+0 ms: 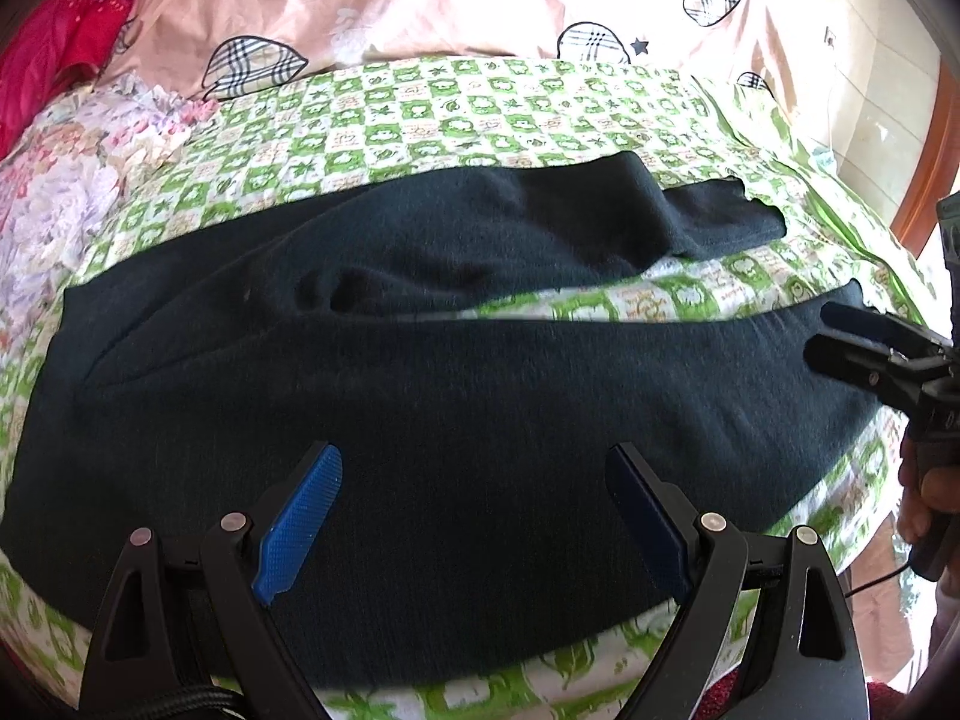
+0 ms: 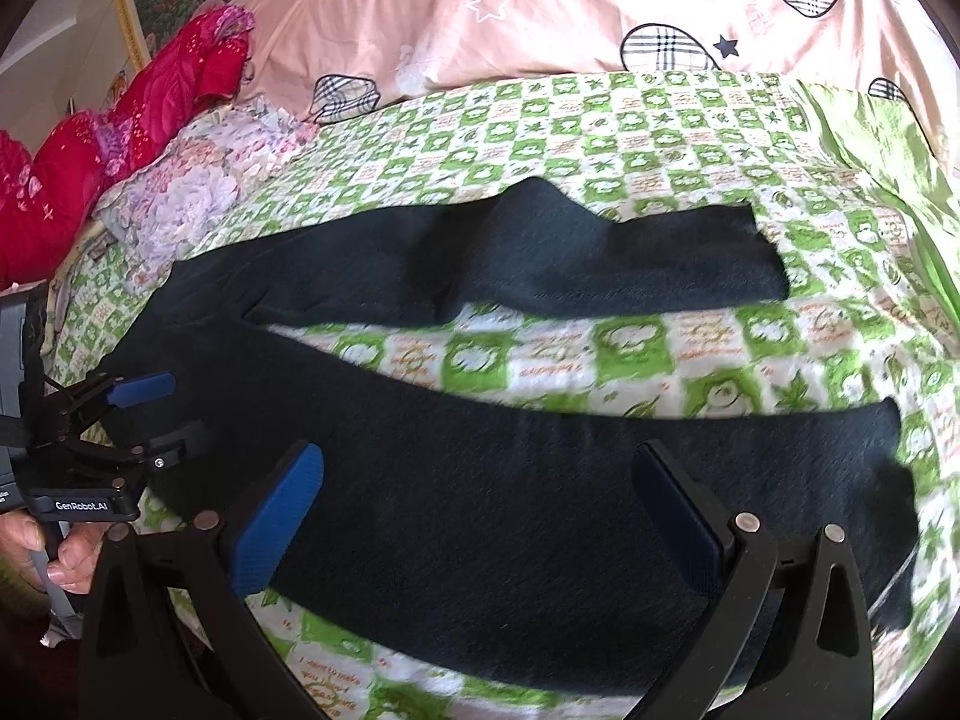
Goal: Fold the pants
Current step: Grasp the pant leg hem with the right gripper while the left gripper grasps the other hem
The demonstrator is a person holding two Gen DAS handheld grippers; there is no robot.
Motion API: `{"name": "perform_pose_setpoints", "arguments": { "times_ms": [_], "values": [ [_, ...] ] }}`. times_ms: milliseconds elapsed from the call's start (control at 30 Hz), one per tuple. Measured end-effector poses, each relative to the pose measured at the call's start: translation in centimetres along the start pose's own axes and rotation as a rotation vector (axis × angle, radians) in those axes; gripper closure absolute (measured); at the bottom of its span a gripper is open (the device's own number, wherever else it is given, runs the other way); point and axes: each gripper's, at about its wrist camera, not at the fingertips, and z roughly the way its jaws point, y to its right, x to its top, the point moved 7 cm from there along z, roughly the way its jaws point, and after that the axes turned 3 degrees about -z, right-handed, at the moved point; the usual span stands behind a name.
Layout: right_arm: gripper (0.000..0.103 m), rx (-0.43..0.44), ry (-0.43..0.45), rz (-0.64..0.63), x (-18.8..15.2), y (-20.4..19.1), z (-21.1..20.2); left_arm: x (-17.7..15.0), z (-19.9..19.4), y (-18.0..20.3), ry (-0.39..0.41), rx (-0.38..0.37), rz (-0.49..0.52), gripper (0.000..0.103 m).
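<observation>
Dark pants [image 1: 420, 396] lie spread flat on a green-and-white patterned sheet [image 1: 456, 114], waist to the left and both legs running right. The legs are split apart, with sheet showing between them [image 2: 600, 354]. My left gripper [image 1: 474, 480] is open and empty above the near side of the waist area. My right gripper [image 2: 480, 480] is open and empty above the near leg [image 2: 540, 510]. The far leg [image 2: 600, 264] lies behind. Each gripper shows in the other's view: the right one [image 1: 840, 336] at the near leg's end, the left one [image 2: 162, 414] at the waist.
A pink duvet with checked hearts [image 2: 540, 12] is piled behind the sheet. A floral pillow [image 2: 180, 192] and a red quilt [image 2: 90, 138] lie at the back left. The bed's right edge, a wooden frame and the floor [image 1: 888, 120] are at the right.
</observation>
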Motion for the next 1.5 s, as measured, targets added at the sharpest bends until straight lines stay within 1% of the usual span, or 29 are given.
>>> {"name": "perform_pose_setpoints", "arguments": {
  "times_ms": [133,267,367,467,567,633,733,833,867,1000,1033,1100,1133,1167,1200,1233,1267,1300,1333,1400,1433,1467,1500],
  "values": [
    [0.0,-0.008,-0.001,0.015,2.1,2.0,0.0,2.1,0.7,0.2,-0.013,-0.022,0.039,0.012],
    [0.0,-0.004,-0.012,0.047,4.5,4.3,0.1,4.9,2.0,0.3,-0.053,-0.075,0.08,0.012],
    [0.0,0.004,-0.033,0.077,5.9,6.0,0.8,7.0,3.1,0.0,-0.073,-0.096,0.086,0.012],
    [0.0,-0.004,-0.049,0.101,7.4,8.0,1.6,9.7,4.7,-0.2,-0.105,-0.118,0.106,0.012],
    [0.0,-0.017,-0.064,0.113,8.8,10.1,2.7,11.9,6.3,-0.2,-0.121,-0.124,0.142,0.012],
    [0.0,-0.023,-0.078,0.111,9.5,11.4,3.6,13.3,7.5,-0.1,-0.138,-0.148,0.174,0.012],
    [0.0,-0.017,-0.125,0.117,10.2,13.4,5.5,15.3,9.8,0.1,-0.164,-0.176,0.222,0.012],
    [0.0,-0.003,-0.17,0.134,10.5,15.1,7.5,16.8,11.9,0.4,-0.202,-0.23,0.256,0.013],
    [0.0,0.001,-0.186,0.133,10.6,15.5,8.1,17.2,12.6,0.6,-0.221,-0.258,0.269,0.013],
    [0.001,0.034,-0.228,0.111,10.6,16.1,10.0,18.3,15.2,1.4,-0.283,-0.357,0.323,0.013],
    [0.002,0.047,-0.241,0.113,10.7,16.2,10.5,18.5,16.1,1.5,-0.302,-0.371,0.335,0.013],
    [0.007,0.069,-0.275,0.126,10.5,16.7,11.5,18.7,17.6,1.8,-0.345,-0.389,0.347,0.015],
    [0.008,0.078,-0.288,0.136,10.4,17.0,11.9,18.7,18.6,1.9,-0.379,-0.402,0.345,0.016],
    [0.011,0.085,-0.291,0.144,10.4,17.2,12.1,18.7,19.0,1.8,-0.398,-0.41,0.339,0.019],
    [0.015,0.095,-0.29,0.152,10.5,17.3,12.2,18.8,19.6,1.9,-0.426,-0.425,0.331,0.02],
    [0.019,0.101,-0.293,0.158,10.6,17.5,12.4,18.8,19.6,2.0,-0.435,-0.438,0.33,0.02],
    [0.03,0.104,-0.296,0.164,10.7,17.7,12.4,18.8,19.6,2.1,-0.439,-0.454,0.339,0.026],
    [0.043,0.109,-0.298,0.173,10.7,17.8,12.3,18.7,19.5,2.4,-0.448,-0.472,0.357,0.038],
    [0.051,0.117,-0.305,0.187,10.7,18.0,12.3,18.4,19.3,2.7,-0.458,-0.484,0.376,0.046],
    [0.079,0.131,-0.311,0.213,10.7,18.1,12.2,17.8,19.0,3.3,-0.466,-0.481,0.426,0.074],
    [0.087,0.137,-0.31,0.217,10.7,18.1,11.9,17.7,18.8,3.5,-0.469,-0.491,0.437,0.082],
    [0.092,0.139,-0.302,0.211,10.8,18.0,11.5,17.5,18.3,3.6,-0.463,-0.508,0.442,0.091],
    [0.093,0.136,-0.293,0.199,10.9,17.9,11.0,17.5,17.8,3.7,-0.445,-0.507,0.444,0.094]
  ]
}}
